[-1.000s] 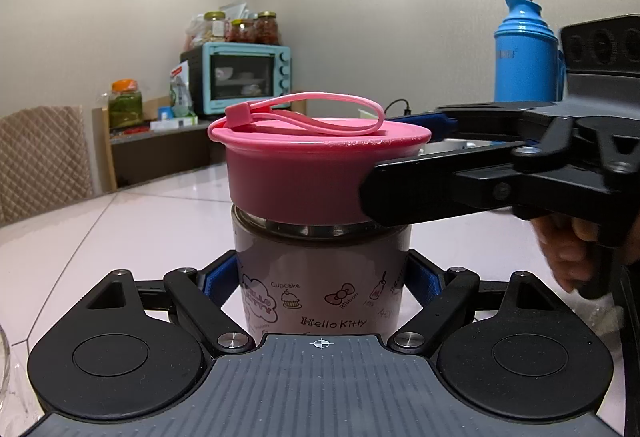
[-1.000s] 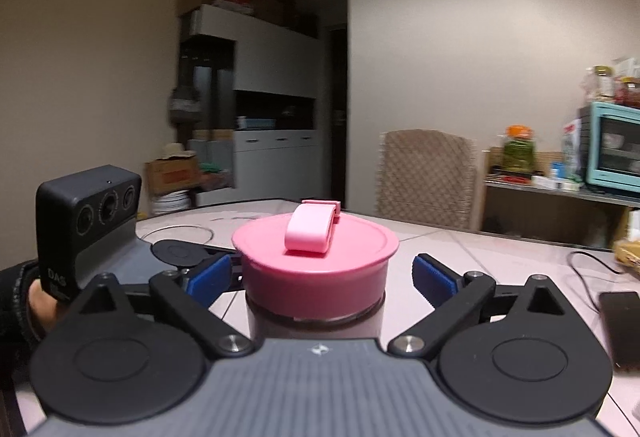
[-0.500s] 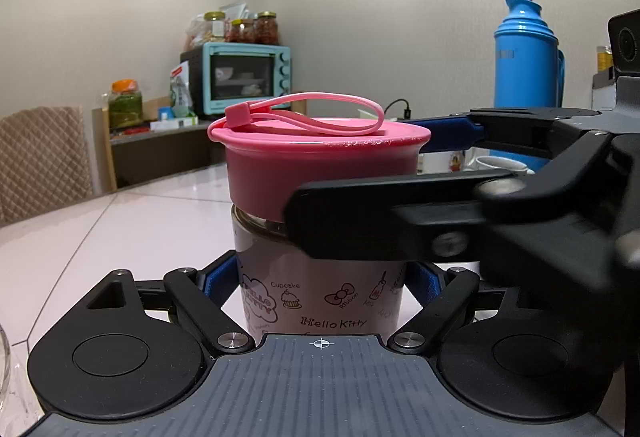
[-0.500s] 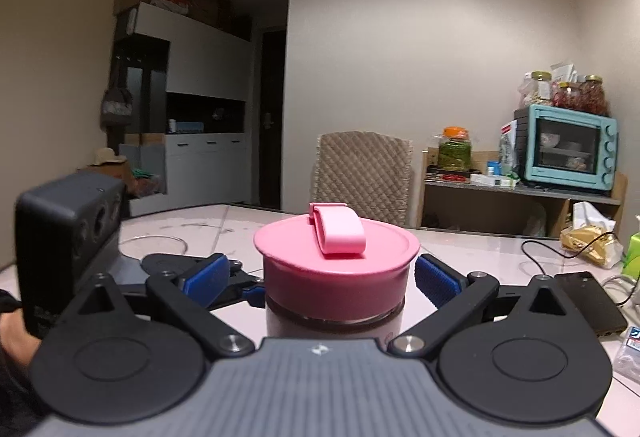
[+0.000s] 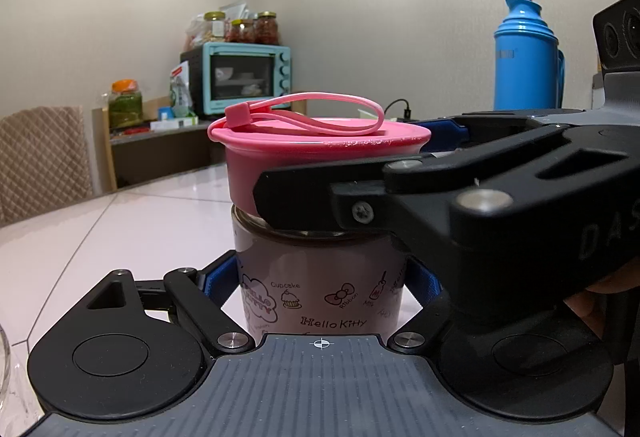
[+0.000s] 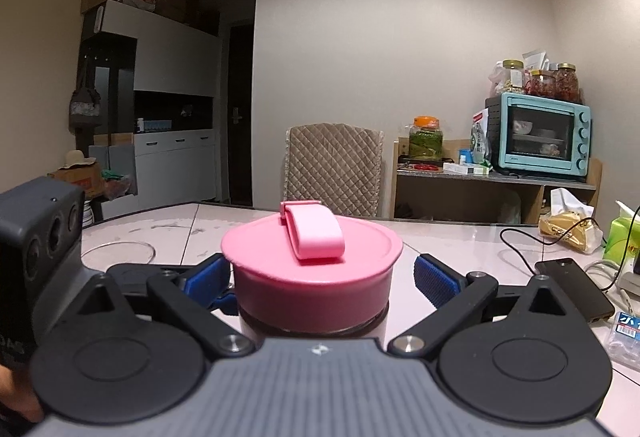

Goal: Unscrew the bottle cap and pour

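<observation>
Glass Hello Kitty jar-style bottle (image 5: 320,289), round, printed w/ cartoon doodles, stands upright on glossy pale tiled surface (image 5: 132,225). Left hand-held gripper (image 5: 320,277) is clamped on its lower body, ribbed blue pads (image 5: 214,277) pressed to the glass both sides. Smooth pink plastic cap (image 6: 312,273), wide and flat-topped w/ a floppy silicone loop strap (image 6: 314,233), sits on the neck. Right hand-held gripper (image 6: 320,277) straddles the cap, jaws closing; left pad looks to be touching the rim, right pad apart, though contact is hard to judge. Blue thermos (image 5: 526,57) behind.
</observation>
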The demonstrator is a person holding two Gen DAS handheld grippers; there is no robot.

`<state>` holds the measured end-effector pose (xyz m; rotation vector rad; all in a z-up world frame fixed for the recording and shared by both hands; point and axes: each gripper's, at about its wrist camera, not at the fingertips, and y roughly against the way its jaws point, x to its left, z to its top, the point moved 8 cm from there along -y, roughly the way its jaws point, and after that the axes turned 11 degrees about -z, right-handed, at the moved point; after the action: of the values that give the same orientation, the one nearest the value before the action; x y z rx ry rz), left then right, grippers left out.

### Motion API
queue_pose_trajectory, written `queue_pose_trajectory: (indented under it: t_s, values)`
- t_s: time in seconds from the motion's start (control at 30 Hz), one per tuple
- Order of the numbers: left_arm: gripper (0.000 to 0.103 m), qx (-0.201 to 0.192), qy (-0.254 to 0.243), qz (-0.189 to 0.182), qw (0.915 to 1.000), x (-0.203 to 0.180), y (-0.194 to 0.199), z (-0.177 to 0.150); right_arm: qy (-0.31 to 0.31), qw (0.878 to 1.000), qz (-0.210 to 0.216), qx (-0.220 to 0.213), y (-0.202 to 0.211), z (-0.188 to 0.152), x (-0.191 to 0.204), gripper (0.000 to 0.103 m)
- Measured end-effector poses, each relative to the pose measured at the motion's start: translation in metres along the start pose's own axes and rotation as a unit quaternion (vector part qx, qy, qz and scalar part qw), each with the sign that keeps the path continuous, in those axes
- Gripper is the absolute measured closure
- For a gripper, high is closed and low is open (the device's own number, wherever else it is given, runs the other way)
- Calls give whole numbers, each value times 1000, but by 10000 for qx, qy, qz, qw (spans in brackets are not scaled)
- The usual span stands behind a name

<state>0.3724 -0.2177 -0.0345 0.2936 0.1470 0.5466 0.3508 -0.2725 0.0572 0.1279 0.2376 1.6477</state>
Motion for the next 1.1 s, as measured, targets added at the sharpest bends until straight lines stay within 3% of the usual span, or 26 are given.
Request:
queue_pose_trajectory:
  t_s: [0.27,0.5,0.67,0.87,1.0,1.1]
  values:
    - [13,0,2,-2,10000,0,0,0,84,10000,14,19,-1,0,7,17]
    - [13,-1,-3,0,10000,-1,1,0,153,9994,299,-27,0,-2,6,18]
    - [13,-3,-2,-2,10000,-1,2,0,303,9942,1024,-103,-1,-2,-6,18]
    - [14,-1,-4,1,10000,-1,2,-1,488,9735,2231,-126,-8,0,-24,18]
    - [14,-1,2,-1,10000,-1,3,-1,559,9606,2719,-154,-10,3,-31,18]
    - [14,-3,1,-3,10000,-2,4,-1,592,9566,2848,-170,-10,6,-32,18]
